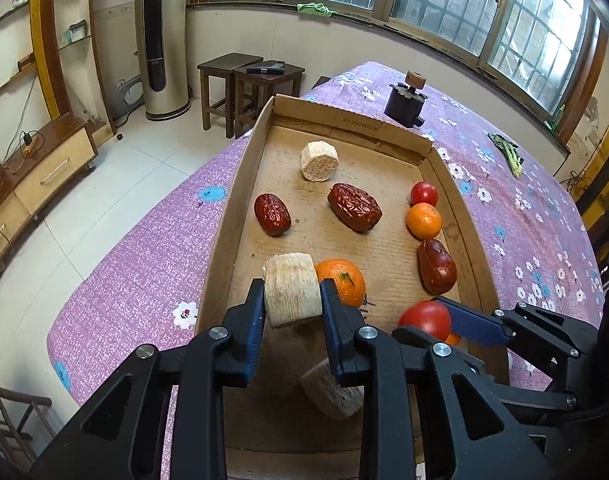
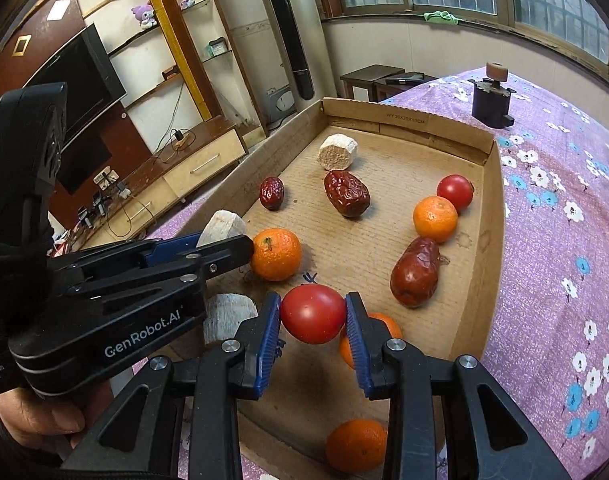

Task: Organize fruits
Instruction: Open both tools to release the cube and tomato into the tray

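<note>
Purple flowered bench cloth carries the cardboard tray [image 1: 240,184]; left claw [image 1: 291,294] clamps a pale cane chunk [image 1: 290,290], right claw [image 2: 313,314] clamps a tomato [image 2: 312,312] above the tray's near end, the other tomato [image 2: 455,191] far right.

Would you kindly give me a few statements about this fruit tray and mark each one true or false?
1. The left hand-held gripper is shut on a pale corn cob piece. True.
2. The right hand-held gripper holds an orange. False: it is shut on a red tomato.
3. All the fruit lies in a cardboard tray on a purple floral cloth. True.
4. Three red dates show in the tray. True: see the right wrist view.
5. The tray holds only one tomato. False: a second tomato sits beside an orange.
</note>
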Demonstrator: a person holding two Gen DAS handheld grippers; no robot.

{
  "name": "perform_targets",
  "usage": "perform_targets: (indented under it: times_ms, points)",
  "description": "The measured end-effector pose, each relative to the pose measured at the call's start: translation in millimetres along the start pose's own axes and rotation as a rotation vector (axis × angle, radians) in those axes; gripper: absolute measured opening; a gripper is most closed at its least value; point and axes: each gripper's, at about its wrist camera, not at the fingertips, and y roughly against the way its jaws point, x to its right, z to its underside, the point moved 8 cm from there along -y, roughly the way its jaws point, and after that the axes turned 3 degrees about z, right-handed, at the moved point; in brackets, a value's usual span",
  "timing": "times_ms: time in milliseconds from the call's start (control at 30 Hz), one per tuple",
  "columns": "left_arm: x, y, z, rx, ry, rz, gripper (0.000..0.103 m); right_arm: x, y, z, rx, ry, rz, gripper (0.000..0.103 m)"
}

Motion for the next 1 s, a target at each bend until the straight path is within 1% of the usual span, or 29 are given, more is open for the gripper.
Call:
perform_targets:
  times_ms: [633,700,767,800,1000]
  points:
    - [-3.7,-0.1,3.4,-0.004,0.007,-0.001,0.025,-4.3,-4.7,-0.9,0.000,0.028,0.010,0.034]
    - [-3.9,-0.1,3.5,-0.005,0.009,-0.005,0.027,-4.8,-4.4,-1.0,0.003,0.033,0.017,0.034]
    - [-4.2,0.3,3.6,-0.004,0.014,-0.006,0.036,-4.8,-4.3,-0.7,0.007,0.039,0.026,0.034]
    - [-4.4,0.5,4.0,-0.003,0.013,-0.009,0.038,-4.8,-4.3,-0.5,0.008,0.045,0.033,0.034]
    - [-3.6,2.3,6.3,-0.008,0.015,-0.014,0.040,-5.3,-2.4,0.5,0.009,0.046,0.036,0.035]
